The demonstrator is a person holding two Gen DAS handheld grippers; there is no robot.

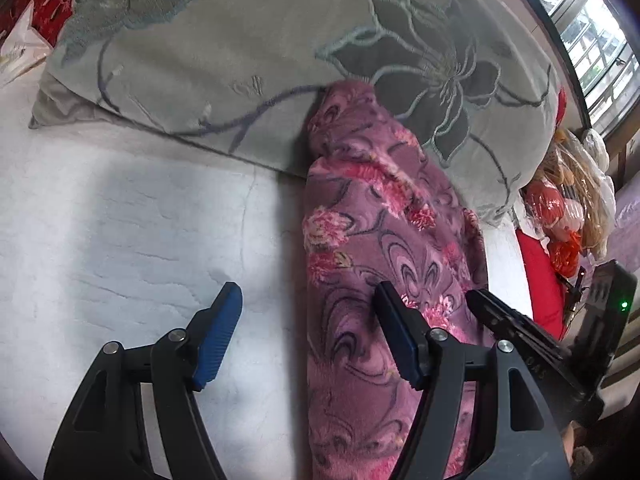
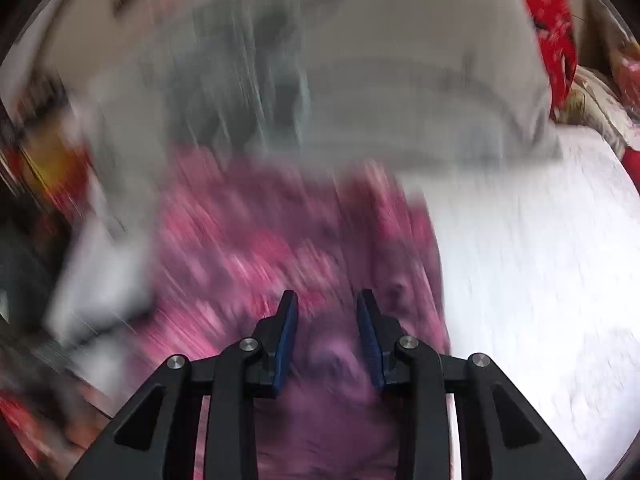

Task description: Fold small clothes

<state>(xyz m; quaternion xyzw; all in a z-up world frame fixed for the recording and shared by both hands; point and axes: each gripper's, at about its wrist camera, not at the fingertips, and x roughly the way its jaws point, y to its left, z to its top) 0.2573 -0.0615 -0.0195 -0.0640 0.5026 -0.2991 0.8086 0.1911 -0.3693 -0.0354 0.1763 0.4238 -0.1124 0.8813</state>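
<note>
The purple floral garment (image 1: 376, 248) lay in a long bunched strip on the white bed (image 1: 132, 224), its far end against the grey flowered pillow (image 1: 248, 40). The left hand-held gripper (image 1: 308, 328) was spread wide and gripped nothing, one finger over the bed, the other over the cloth. The right hand-held gripper (image 2: 327, 340), in a heavily blurred view, was partly spread above the garment (image 2: 280, 240), gripping nothing.

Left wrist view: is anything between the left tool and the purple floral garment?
Nothing visible. The left tool is open, one finger over the purple floral garment, the other over the white sheet. The right tool is alongside.
</note>
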